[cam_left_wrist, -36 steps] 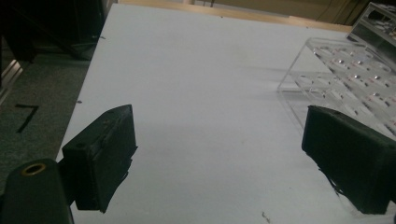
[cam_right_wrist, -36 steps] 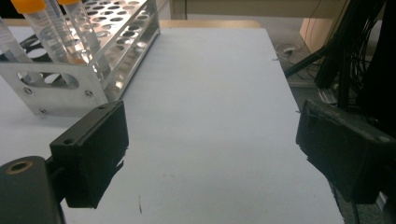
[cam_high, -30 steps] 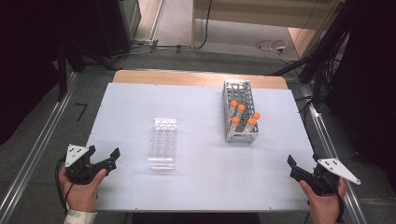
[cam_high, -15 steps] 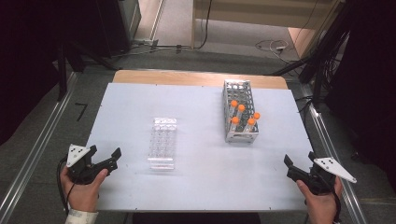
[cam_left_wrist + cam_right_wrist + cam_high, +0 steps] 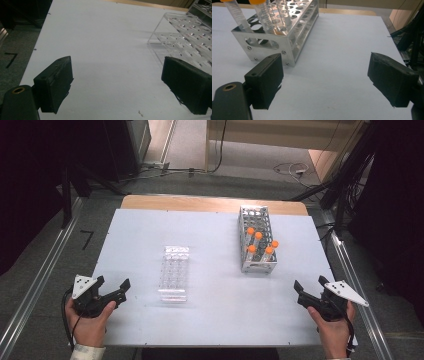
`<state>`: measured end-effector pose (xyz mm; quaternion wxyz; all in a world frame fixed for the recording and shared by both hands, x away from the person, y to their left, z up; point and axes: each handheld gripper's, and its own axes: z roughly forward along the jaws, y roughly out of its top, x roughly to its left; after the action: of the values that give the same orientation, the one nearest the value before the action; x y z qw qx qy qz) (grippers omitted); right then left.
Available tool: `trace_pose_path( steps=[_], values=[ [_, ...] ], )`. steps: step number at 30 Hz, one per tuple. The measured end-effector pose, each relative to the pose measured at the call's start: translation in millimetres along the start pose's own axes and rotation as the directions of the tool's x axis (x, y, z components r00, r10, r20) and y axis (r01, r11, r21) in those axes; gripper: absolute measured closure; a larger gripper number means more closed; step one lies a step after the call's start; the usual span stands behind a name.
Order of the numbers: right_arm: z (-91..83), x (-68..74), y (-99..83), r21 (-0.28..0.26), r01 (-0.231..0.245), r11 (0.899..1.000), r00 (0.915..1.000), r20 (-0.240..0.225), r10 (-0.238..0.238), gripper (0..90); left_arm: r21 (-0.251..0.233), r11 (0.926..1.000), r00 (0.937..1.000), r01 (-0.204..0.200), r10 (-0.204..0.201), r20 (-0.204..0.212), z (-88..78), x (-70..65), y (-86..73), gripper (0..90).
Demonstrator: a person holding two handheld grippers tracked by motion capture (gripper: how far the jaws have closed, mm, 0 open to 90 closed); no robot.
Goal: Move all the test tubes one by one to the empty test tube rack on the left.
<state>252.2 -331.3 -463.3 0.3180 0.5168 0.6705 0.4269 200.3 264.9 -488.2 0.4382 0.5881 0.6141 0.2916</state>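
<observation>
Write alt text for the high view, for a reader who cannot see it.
Two hand-held grippers rest open at the near corners of a white table: the left gripper beside a clear plastic rack, the right gripper near a metal rack holding five orange-capped tubes.

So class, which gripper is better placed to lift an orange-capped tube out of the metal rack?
Right, probably. The right gripper sits open just near of the metal rack with the orange-capped tubes; the left gripper is beside the clear rack.
</observation>
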Motion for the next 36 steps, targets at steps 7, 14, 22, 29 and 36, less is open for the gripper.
trace_pose_path(
  steps=[7, 14, 22, 29, 36],
  values=[
    [8.6, 11.0, 6.4, -0.003, 0.021, 1.000, 0.9997, -0.013, -0.021, 12.3, -0.002, 1.0000, 1.0000, 0.005, -0.005, -0.003, -0.8, 1.0, -0.3, 10.5],
    [19.5, 20.6, 14.1, 0.000, 0.030, 1.000, 0.9989, -0.037, -0.030, 14.2, -0.004, 1.0000, 1.0000, 0.006, -0.006, -0.001, -0.5, 0.6, -0.1, 10.5],
    [37.6, 37.6, 23.3, 0.000, 0.055, 0.999, 0.9960, -0.071, -0.055, 19.2, -0.003, 1.0000, 1.0000, 0.007, -0.007, -0.002, -0.9, 1.4, -0.1, 10.6],
    [55.0, 53.0, 29.7, -0.002, 0.076, 0.997, 0.9904, -0.115, -0.076, 29.2, -0.009, 0.9999, 0.9999, 0.011, -0.011, -0.005, -1.2, 2.2, -0.1, 10.5],
    [68.6, 65.9, 35.2, -0.015, 0.083, 0.996, 0.9864, -0.141, -0.085, 45.2, -0.012, 0.9998, 0.9998, 0.018, -0.018, -0.008, -1.8, 4.6, -0.4, 10.6]
  ],
)
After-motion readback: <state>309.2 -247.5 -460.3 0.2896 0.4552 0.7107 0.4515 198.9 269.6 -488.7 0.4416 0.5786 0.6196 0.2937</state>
